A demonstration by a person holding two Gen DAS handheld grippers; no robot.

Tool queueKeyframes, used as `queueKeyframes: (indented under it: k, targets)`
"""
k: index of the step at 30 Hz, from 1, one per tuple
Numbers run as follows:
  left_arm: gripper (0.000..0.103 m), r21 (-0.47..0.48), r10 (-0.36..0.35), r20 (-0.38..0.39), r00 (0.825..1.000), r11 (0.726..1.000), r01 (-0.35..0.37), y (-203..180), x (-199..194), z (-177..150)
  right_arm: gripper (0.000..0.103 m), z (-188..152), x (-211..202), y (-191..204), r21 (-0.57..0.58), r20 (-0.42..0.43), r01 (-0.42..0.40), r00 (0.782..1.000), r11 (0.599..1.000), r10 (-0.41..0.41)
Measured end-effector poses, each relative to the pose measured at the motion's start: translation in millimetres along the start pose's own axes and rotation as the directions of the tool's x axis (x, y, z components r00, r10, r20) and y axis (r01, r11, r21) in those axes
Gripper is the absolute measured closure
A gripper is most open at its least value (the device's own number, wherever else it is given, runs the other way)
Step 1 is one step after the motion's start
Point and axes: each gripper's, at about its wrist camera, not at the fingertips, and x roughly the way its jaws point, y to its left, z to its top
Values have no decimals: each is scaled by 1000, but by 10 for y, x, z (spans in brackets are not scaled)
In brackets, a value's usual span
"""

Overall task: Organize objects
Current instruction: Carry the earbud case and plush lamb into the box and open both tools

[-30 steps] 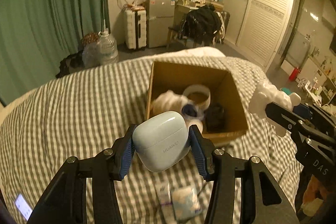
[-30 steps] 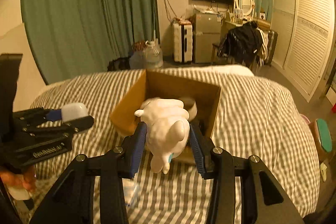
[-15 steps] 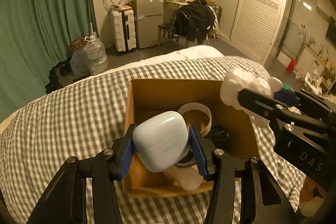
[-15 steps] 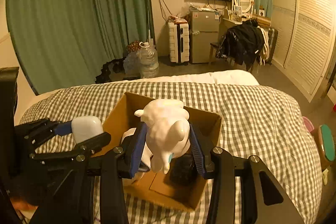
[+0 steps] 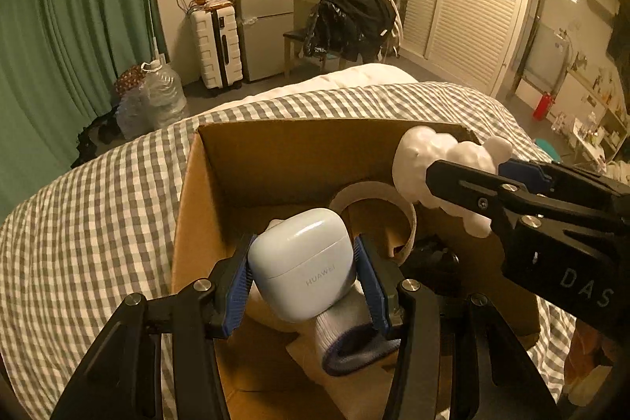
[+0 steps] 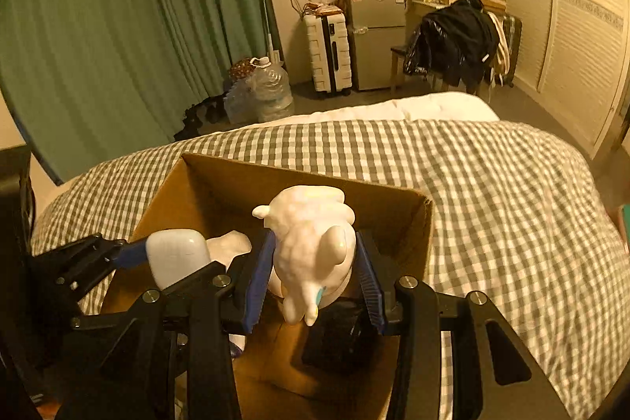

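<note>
Left claw [image 5: 302, 280] clamps pale-blue earbud case [image 5: 301, 262], right claw [image 6: 313, 276] clamps white lumpy figurine [image 6: 311, 243]; both over open brown cardboard box [image 5: 189, 191], poised for drop-in.

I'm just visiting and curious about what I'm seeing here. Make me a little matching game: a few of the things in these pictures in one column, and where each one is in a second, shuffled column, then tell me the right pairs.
Things:
1. earbud case
2. white figurine
3. tape roll
4. cardboard box

Places:
A. lying inside the box, near its far wall
B. clamped in the right gripper
C. sitting on the checked bedspread
D. clamped in the left gripper

Pairs: 1-D, 2-B, 3-A, 4-C
</note>
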Motion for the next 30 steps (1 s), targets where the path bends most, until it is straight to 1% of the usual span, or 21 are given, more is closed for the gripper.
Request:
queueKeyframes:
  k: [3,4,5,6,7,9,11,13,14,16,19,21,23,25,30]
  targets:
    - [51,-7,0,-3,1000,1000,0,3,-12,-12,61,-7,11,-26,14,-2,-10,1000,1000,10]
    - [50,-6,5,-4,1000,1000,-5,-6,-29,-13,58,-2,-9,-28,17,2,-10,1000,1000,10]
    - [48,-5,14,-3,1000,1000,-14,-11,-52,-10,51,-3,-44,-30,18,11,-9,1000,1000,9]
    - [42,-4,21,0,1000,1000,-21,-13,-100,-11,48,7,-94,-28,20,21,-6,1000,1000,6]
    - [34,-2,30,6,1000,1000,-30,-23,-154,-6,45,8,-155,13,19,30,-1,1000,1000,1]
    - [24,-1,46,28,999,999,-46,-25,-298,14,45,38,-262,44,11,47,8,999,1000,-9]
    - [22,6,49,47,998,999,-49,-24,-433,43,43,71,-413,78,-2,66,22,998,1000,-22]
    - [10,14,78,70,994,997,-80,-41,-641,60,40,92,-621,106,-7,94,38,995,999,-37]
    - [8,15,92,81,992,995,-94,-34,-721,70,39,97,-691,109,-7,102,40,994,999,-39]
    - [7,16,113,110,987,993,-116,-26,-941,55,39,130,-866,124,-4,120,42,992,999,-41]
    - [4,3,137,127,982,990,-139,43,-1236,-5,39,112,-1173,201,-3,147,44,988,999,-44]
    - [4,-6,149,136,979,989,-150,111,-1381,-15,35,83,-1361,274,-12,166,50,985,999,-48]
    - [4,-23,164,146,975,986,-163,180,-1559,-74,34,46,-1543,365,-22,184,51,982,998,-46]
    - [3,-43,181,151,972,983,-176,284,-1741,-175,33,0,-1689,466,-31,195,46,980,998,-39]
    - [3,-82,227,140,964,973,-217,448,-1988,-442,30,-209,-1917,701,-48,196,25,980,999,-15]
